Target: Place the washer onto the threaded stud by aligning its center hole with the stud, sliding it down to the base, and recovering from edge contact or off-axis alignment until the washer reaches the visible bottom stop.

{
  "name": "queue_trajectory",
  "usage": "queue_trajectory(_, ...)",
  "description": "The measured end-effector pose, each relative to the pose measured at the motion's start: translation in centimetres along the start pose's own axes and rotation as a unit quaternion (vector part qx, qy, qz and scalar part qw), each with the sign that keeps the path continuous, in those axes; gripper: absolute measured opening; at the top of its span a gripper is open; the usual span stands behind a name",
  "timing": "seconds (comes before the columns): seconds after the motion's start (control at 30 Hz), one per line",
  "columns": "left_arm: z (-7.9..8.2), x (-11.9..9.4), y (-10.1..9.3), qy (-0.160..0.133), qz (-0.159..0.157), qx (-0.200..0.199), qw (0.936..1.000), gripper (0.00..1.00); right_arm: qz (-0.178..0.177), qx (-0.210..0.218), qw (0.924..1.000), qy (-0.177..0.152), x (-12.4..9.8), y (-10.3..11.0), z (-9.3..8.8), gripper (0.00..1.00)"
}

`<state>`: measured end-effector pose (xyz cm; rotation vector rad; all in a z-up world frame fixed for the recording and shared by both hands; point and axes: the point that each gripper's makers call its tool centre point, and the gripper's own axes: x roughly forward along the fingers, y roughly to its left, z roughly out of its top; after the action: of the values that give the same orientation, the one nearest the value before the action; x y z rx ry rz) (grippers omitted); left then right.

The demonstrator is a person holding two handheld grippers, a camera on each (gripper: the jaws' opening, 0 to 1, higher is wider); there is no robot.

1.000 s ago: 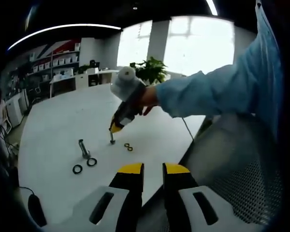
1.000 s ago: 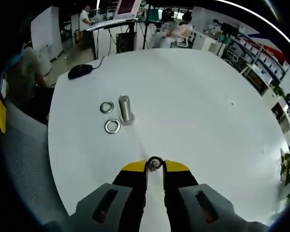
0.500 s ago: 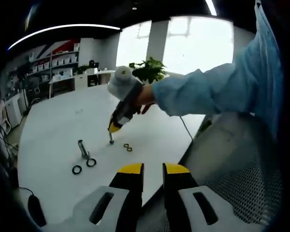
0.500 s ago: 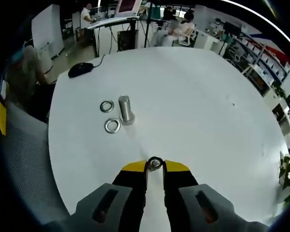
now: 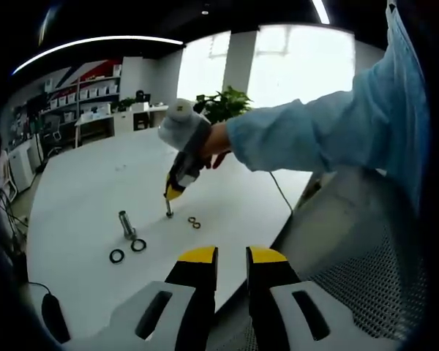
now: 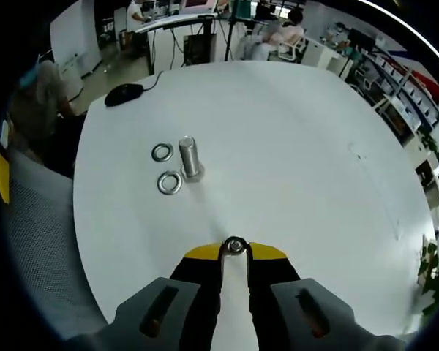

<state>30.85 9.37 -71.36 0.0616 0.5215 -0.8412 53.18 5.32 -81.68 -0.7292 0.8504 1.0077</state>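
Daylight pours through big windows behind the plant, and they blow out to plain white. Ceiling strip lights bend into curves near the frame edge, as do the shelves. The white table is bright and evenly lit, with mild glare and only small soft shadows beside the stud. Far desks beyond the table look soft and smeared. The table's centre stays sharp.

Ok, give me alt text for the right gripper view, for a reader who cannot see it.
The right gripper, yellow-tipped, pinches a small stud end-on over a round white table. Farther out, another stud stands upright with two loose washers beside it, and a black mouse sits near the far edge.
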Motion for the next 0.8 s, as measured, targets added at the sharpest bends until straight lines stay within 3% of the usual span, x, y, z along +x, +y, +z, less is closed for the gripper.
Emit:
queue_trajectory(0.6, 0.04, 0.05, -0.01, -0.001, 0.0, 0.0, 1.0, 0.13, 0.023, -0.02, 0.9985, 0.046, 1.02, 0.3, -0.55, 0.14)
queue_trajectory(0.8, 0.02, 0.05, -0.03, -0.001, -0.001, 0.0, 1.0, 0.13, 0.019, -0.027, 0.9987, 0.039, 0.87, 0.29, -0.27, 0.15)
